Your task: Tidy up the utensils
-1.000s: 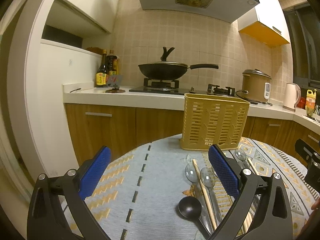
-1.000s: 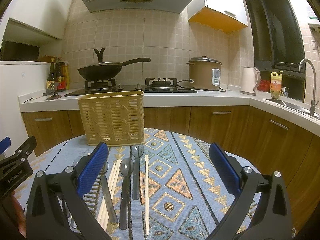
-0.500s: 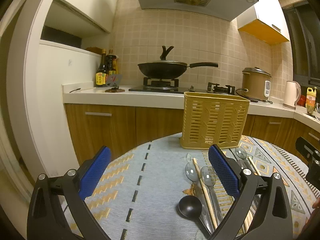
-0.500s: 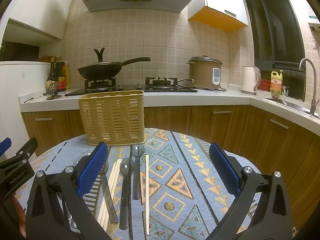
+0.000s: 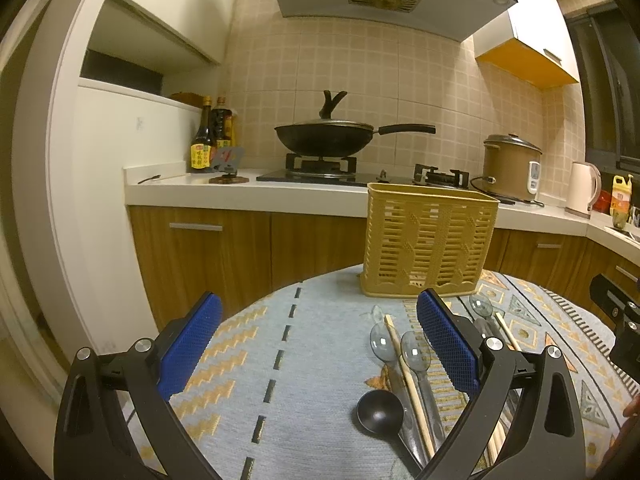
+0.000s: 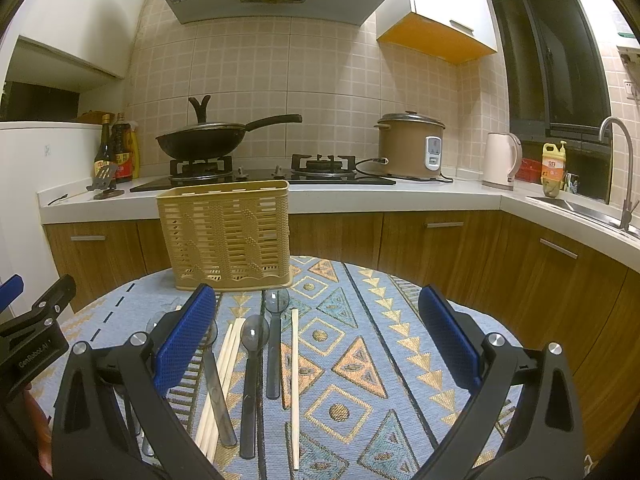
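Observation:
A tan slotted utensil basket stands upright at the far side of the round table; it also shows in the right wrist view. In front of it lie several clear grey spoons, a black ladle and loose wooden chopsticks. My left gripper is open and empty, hovering above the table left of the utensils. My right gripper is open and empty above the utensils, its left finger over the leftmost spoons.
The table carries a patterned blue cloth. Behind it runs a kitchen counter with a wok on a stove, a rice cooker, a kettle, bottles and a sink tap.
Both grippers have stayed open and nearly still; the left view has shifted very slightly.

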A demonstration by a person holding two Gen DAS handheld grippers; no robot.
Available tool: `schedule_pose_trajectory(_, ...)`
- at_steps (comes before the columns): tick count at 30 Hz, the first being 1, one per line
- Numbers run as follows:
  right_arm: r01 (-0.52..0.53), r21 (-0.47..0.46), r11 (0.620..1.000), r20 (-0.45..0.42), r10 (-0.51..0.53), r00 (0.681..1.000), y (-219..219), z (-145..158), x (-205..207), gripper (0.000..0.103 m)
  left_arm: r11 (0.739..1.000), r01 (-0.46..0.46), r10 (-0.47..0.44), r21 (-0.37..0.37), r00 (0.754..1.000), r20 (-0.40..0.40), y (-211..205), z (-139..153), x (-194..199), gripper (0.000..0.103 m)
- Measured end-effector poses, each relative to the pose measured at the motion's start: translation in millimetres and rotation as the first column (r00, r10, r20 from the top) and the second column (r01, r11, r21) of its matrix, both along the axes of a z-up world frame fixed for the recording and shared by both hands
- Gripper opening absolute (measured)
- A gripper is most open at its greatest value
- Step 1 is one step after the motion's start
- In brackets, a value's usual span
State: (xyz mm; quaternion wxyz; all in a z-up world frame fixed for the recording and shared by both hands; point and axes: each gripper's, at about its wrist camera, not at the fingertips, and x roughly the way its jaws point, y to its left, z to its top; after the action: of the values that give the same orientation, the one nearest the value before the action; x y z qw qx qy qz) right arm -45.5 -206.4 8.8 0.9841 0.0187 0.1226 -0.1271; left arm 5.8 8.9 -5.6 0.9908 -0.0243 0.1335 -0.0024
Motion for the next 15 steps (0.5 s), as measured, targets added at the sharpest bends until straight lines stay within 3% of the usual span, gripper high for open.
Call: schedule_pose_trajectory(15, -0.007, -0.003, 1.000, -0.012, 0.007, 1.000, 1.7, -0.3, 2.0, 0.097, 1.000, 0.004, -0.004, 0.007, 1.000, -0.006, -2.6, -0.3, -0.6, 0.095)
